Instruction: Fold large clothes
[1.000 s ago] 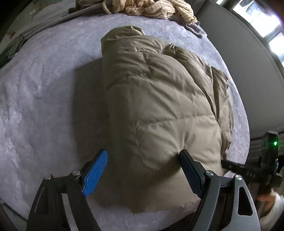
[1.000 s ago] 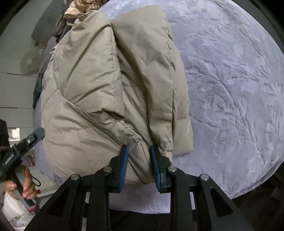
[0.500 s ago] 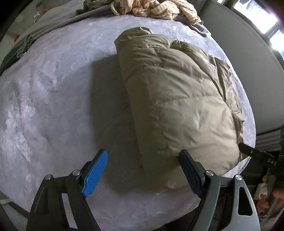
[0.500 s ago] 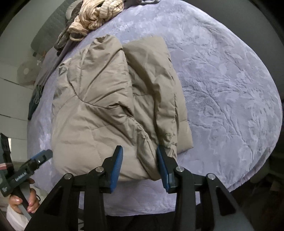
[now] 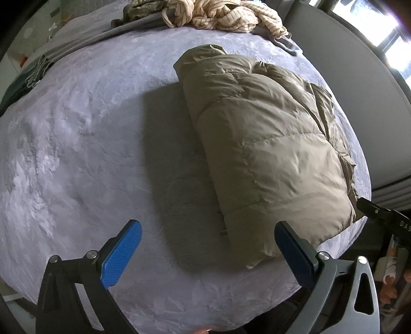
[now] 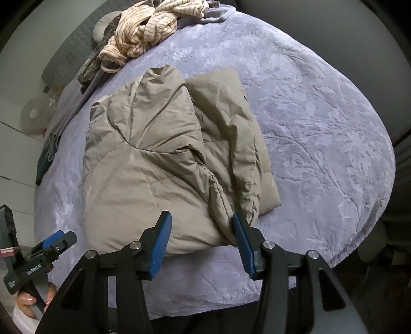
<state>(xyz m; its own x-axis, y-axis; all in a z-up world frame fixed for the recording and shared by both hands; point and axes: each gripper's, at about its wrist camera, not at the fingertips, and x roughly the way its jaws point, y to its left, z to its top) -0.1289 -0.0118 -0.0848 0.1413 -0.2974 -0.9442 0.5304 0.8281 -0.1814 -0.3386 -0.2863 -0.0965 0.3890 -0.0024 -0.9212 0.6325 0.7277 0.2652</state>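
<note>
A khaki puffer jacket lies folded into a thick bundle on the lavender bed cover. My left gripper hovers over the bundle's near left corner. Its jaws are opening to their widest, and the blue pads touch nothing. In the right wrist view the jacket shows its sleeve folded over the top. My right gripper hangs above the near edge with its jaws opening. The gathered cuff lies below the gap, and the pads are off the cloth. Each gripper also shows at the edge of the other's view.
A cream striped garment is heaped at the far end of the bed with grey and dark clothes beside it. A dark green item lies at the left edge. A grey padded headboard runs along the right. A hand holds the left gripper's handle.
The right jaws have opened and let go of the jacket's near edge, and that gripper has lifted away. The left gripper slid off the bundle toward the left and spread wider.
</note>
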